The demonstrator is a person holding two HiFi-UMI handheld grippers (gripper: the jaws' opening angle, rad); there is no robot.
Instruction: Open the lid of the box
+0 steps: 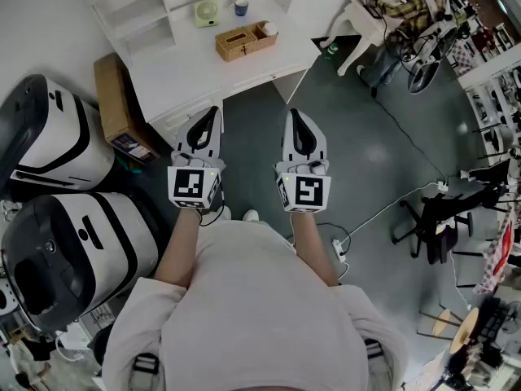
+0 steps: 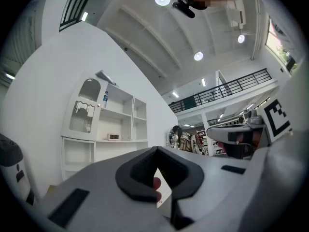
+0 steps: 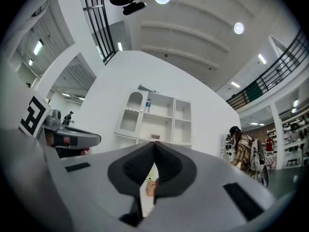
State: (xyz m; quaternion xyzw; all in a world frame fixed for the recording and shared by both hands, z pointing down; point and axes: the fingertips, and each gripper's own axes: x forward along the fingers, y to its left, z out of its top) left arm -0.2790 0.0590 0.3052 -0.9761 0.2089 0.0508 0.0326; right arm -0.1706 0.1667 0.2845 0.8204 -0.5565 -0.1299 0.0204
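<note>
The brown wooden box (image 1: pixel 242 41) sits on the white desk (image 1: pixel 187 72) at the far side of the head view, its top lying flat. Both grippers hang in the air well short of the desk, side by side and pointing at it. My left gripper (image 1: pixel 215 111) is shut with nothing in it, and in its own view its tips (image 2: pixel 157 150) meet. My right gripper (image 1: pixel 293 114) is also shut and empty, its tips (image 3: pixel 154 144) touching. Through the slit below them a sliver of the box (image 3: pixel 151 187) shows far off.
A green item (image 1: pixel 205 12) and a blue cup (image 1: pixel 242 7) stand behind the box. A cardboard carton (image 1: pixel 114 104) leans left of the desk, beside two large white-and-black machines (image 1: pixel 57 145). A power strip (image 1: pixel 338 247) with cables lies on the floor; chairs (image 1: pixel 431 214) stand right.
</note>
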